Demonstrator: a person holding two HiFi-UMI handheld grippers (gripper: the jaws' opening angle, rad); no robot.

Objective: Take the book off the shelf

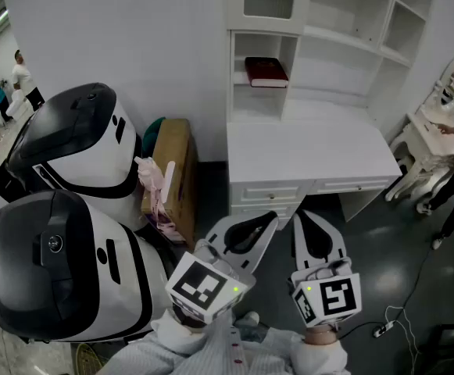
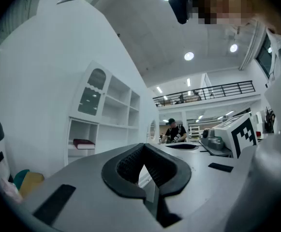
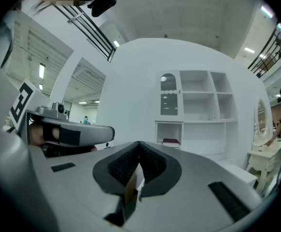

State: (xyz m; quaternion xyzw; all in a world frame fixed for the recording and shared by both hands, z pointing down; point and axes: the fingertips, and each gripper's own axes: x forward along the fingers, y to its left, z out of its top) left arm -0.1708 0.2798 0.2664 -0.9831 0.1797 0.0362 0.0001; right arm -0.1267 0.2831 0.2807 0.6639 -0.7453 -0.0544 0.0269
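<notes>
A dark red book (image 1: 266, 72) lies flat in the lower left cubby of the white shelf unit (image 1: 344, 22) above a white desk (image 1: 305, 151). Both grippers hang in front of the desk, well short of the book. My left gripper (image 1: 269, 219) points at the desk drawers with its jaws shut and nothing between them. To its right, my right gripper (image 1: 303, 216) is also shut and empty. Past the closed left gripper (image 2: 143, 146) the book (image 2: 83, 143) shows far off at the left. From behind the right gripper (image 3: 139, 144) the book (image 3: 170, 142) shows small, just right of the tips.
Two large white-and-black machines (image 1: 74, 143) (image 1: 55, 280) stand at the left. A cardboard box (image 1: 172, 170) leans beside the desk. A white dressing table (image 1: 434, 135) with a person at it is at the right. A cable (image 1: 391, 326) lies on the dark floor.
</notes>
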